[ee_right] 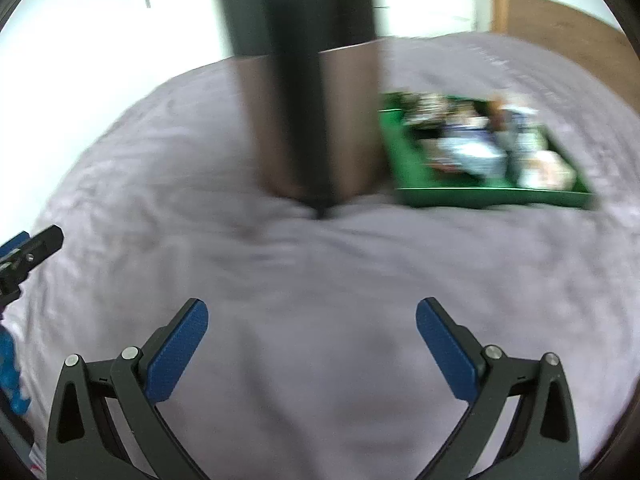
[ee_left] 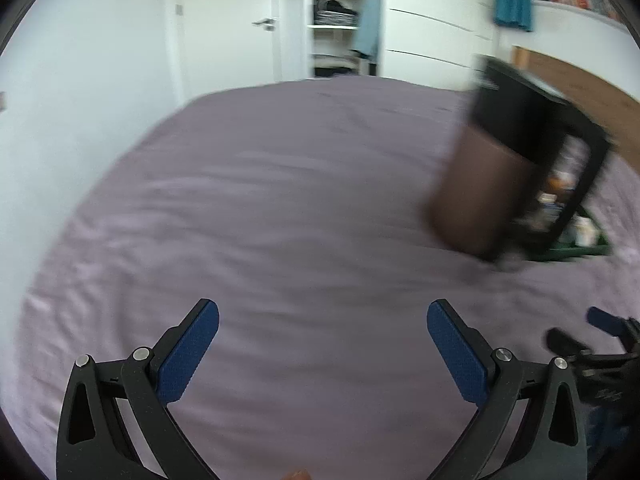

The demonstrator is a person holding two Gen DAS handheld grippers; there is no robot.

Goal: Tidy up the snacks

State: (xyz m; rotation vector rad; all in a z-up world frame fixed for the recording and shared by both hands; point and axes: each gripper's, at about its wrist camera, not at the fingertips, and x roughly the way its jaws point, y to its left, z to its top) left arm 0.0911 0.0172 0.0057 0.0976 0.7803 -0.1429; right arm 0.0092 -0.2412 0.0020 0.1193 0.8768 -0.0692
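On the bed [ee_right: 320, 288], covered by a pale lilac sheet, sits a green tray [ee_right: 408, 156] carrying the snacks [ee_right: 480, 148]. The snacks lie heaped inside the tray's rim; blur prevents telling individual packets apart, beyond white, blue and orange patches. Just beside the tray, on its side toward the white wall, stands a tall brown-and-black box [ee_right: 344, 120] with a dark vertical band down its front; it appears to touch or nearly touch the tray's edge, though the blur leaves that uncertain. Seen from the left wrist, the same box [ee_left: 480, 184] partly hides the tray [ee_left: 580, 250], of which only a green corner shows.

Nearer than the tray, above bare sheet, the right hand-held gripper [ee_right: 312, 340] hangs with its blue-padded fingers [ee_right: 176, 352] spread wide, nothing between them. Farther from the tray again, beyond the box, the left hand-held gripper [ee_left: 322, 344] is likewise spread wide and empty over the sheet [ee_left: 280, 200].

Beyond the bed from the tray: a wooden headboard [ee_right: 560, 20], a white door [ee_left: 224, 20], and open wardrobe shelves [ee_left: 336, 16] with folded clothes.
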